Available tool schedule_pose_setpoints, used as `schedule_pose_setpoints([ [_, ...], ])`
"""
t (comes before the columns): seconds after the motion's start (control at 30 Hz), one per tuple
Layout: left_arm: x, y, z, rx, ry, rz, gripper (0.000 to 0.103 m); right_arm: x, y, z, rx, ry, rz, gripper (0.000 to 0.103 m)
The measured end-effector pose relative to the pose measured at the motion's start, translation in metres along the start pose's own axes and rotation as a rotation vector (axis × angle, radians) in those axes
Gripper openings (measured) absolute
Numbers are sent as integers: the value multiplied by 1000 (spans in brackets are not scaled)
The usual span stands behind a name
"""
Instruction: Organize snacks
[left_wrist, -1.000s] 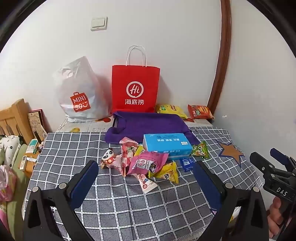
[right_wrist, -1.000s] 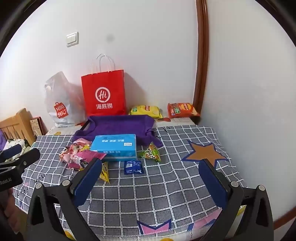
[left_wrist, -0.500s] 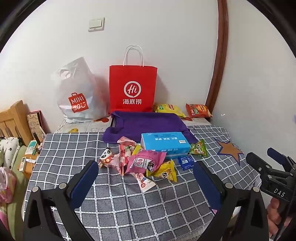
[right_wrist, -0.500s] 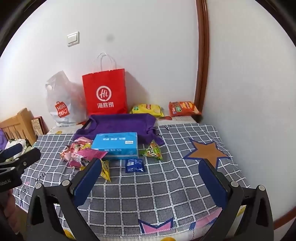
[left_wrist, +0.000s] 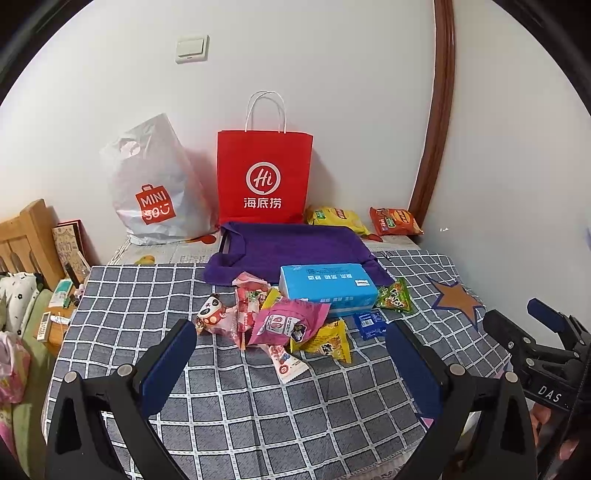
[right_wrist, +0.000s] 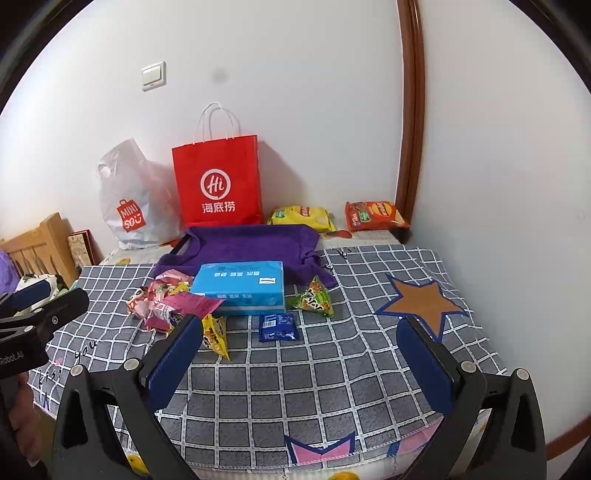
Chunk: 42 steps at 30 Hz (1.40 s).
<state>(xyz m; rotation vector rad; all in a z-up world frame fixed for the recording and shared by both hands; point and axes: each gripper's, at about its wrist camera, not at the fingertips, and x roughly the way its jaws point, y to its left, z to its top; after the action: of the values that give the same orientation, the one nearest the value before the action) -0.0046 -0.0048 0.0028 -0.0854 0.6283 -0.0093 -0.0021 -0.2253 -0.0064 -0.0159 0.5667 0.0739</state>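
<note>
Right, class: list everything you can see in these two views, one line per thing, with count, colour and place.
Paper bag: 1, red, against back wall.
Plastic bag: 1, white, left of paper bag.
Chip packets: 2, yellow and orange, back right.
Cloth: 1, purple, before paper bag.
Box: 1, blue, on cloth's front edge.
Snack pile: several, pink and yellow, left of box.
Green packet: 1, right of box.
Blue packet: 1, before box.
Tablecloth: 1, grey checked.
Left gripper: open.
Right gripper: open.

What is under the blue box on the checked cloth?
The blue box lies with its far part on the purple garment and its near part over the checked cloth. The pink packet overlaps its near left corner. Anything beneath the box itself is covered.
</note>
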Motion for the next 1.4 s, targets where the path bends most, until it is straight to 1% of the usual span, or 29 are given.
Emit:
schedule_pose_setpoints([
  [0.13, 1, 2, 0, 0, 1, 0, 102, -1, 0, 0, 10, 1, 8, 103],
  [0.33, 1, 3, -3, -6, 0, 0, 102, -5, -1, 1, 10, -18, -5, 103],
  [0.9, -1, 1, -4, 2, -2, -11, 102, -7, -7, 2, 43, -20, 33, 103],
  [1.4, 0, 1, -4, -1, -3, -13, 102, -6, -2, 3, 36, -19, 18, 103],
])
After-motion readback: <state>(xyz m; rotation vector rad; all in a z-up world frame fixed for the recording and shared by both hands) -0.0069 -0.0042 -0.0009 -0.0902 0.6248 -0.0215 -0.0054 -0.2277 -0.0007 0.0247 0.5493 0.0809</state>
